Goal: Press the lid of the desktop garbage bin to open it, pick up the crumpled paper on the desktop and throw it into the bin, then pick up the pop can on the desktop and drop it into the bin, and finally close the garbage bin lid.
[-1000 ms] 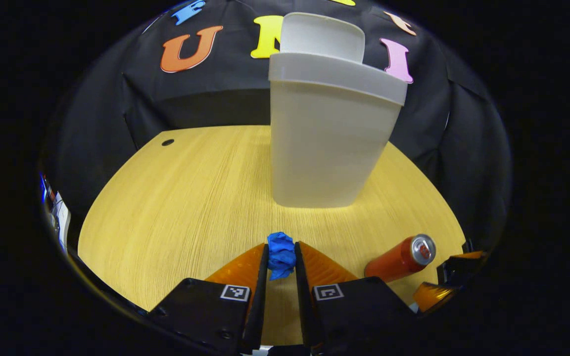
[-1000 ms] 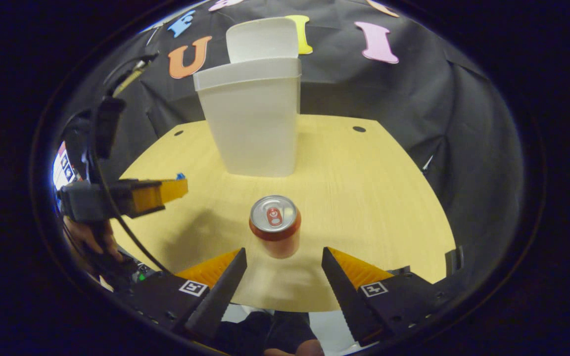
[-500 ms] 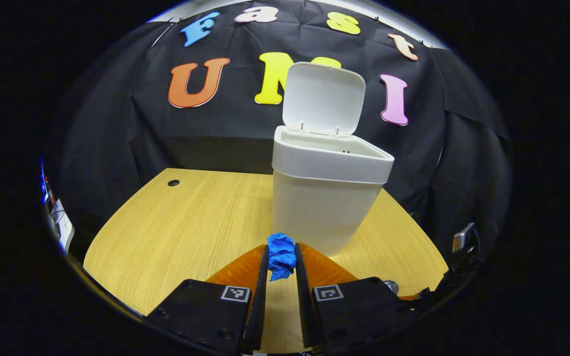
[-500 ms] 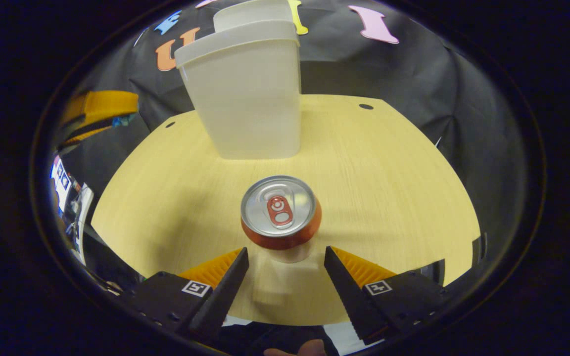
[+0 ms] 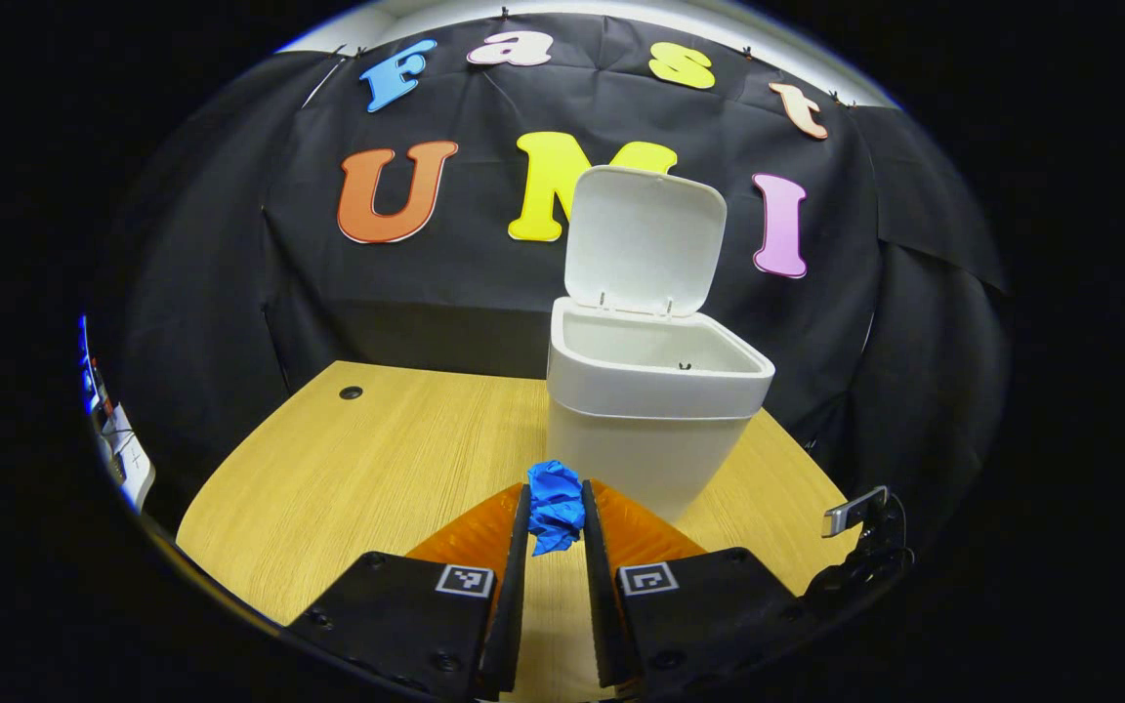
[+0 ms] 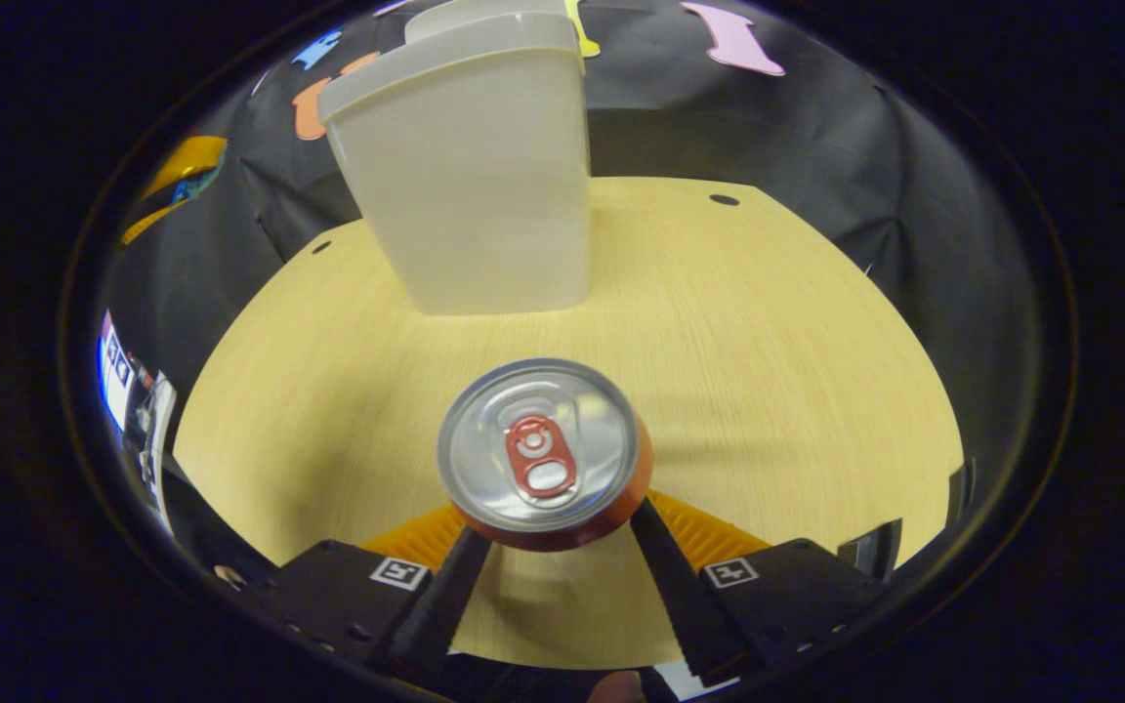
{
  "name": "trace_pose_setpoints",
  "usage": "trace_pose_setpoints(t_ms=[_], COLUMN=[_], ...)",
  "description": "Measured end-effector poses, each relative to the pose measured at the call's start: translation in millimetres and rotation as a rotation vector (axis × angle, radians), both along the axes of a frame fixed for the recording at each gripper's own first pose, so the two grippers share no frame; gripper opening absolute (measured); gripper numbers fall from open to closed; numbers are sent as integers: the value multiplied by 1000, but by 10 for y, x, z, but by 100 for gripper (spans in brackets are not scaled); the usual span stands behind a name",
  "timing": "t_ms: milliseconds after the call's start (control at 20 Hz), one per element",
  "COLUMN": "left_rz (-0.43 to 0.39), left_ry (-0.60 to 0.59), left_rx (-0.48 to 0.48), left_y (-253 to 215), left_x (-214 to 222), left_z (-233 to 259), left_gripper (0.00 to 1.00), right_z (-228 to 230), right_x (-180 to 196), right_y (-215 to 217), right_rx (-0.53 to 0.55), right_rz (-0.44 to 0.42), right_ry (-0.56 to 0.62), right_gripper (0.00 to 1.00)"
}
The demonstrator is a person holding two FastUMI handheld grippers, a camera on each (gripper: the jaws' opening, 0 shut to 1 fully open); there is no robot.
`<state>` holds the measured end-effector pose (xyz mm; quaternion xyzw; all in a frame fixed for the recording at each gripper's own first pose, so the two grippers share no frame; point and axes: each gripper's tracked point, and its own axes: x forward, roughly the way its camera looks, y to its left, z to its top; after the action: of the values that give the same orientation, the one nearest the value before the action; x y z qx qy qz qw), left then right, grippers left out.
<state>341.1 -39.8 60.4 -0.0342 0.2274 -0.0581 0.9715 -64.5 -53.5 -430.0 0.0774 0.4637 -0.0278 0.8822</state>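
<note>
The white bin (image 5: 655, 430) stands on the wooden table (image 5: 377, 459) with its lid (image 5: 645, 239) swung up, its inside showing. My left gripper (image 5: 555, 513) is shut on the blue crumpled paper (image 5: 555, 506), held in the air in front of the bin and below its rim. In the right gripper view, the red pop can (image 6: 543, 459) stands upright on the table (image 6: 768, 322), seen from above. My right gripper (image 6: 561, 535) is open with a finger on each side of the can; its top hides the fingertips. The bin (image 6: 470, 166) is behind the can.
The table has a small cable hole at the back left (image 5: 351, 392) and another at the back right (image 6: 723, 199). Black cloth walls close the back and sides. The left gripper (image 6: 172, 181) hangs high at the far left in the right gripper view.
My left gripper rose with the paper, so the bin's open top now shows from above. My right gripper moved forward and down until the can stood between its fingers.
</note>
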Motion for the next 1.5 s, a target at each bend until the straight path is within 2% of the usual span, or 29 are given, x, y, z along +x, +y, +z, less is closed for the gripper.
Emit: trace_pose_setpoints(t_ms=[100,250,550,850,1300,1400,1450,1500], left_rz=[3,3,-17,-58,-62,-71,-71,-70], left_ry=[-6,-27,-134,-234,-222,-206,-198,-194], left_rx=[1,2,-16,-58,-20,-13,-5,2], left_y=[7,-2,-149,-476,-655,-683,-690,-681], left_x=[1,53,384,947,1547,1585,1594,1609], left_z=[49,194,721,1196,1028,962,934,922], left_gripper=[33,33,33,33,35,40,48,51], right_z=[7,124,795,1363,1830,1859,1860,1859], right_x=[12,61,291,461,631,666,681,696], right_y=[6,-5,-136,-471,-796,-827,-832,-832], right_rx=[-7,-12,-30,-9,-14,-15,-13,-14], right_rz=[14,41,76,24,-3,-9,-10,-10], right_ry=[0,-19,-100,-140,-199,-202,-201,-200], right_gripper=[82,80,80,81,80,80,80,80])
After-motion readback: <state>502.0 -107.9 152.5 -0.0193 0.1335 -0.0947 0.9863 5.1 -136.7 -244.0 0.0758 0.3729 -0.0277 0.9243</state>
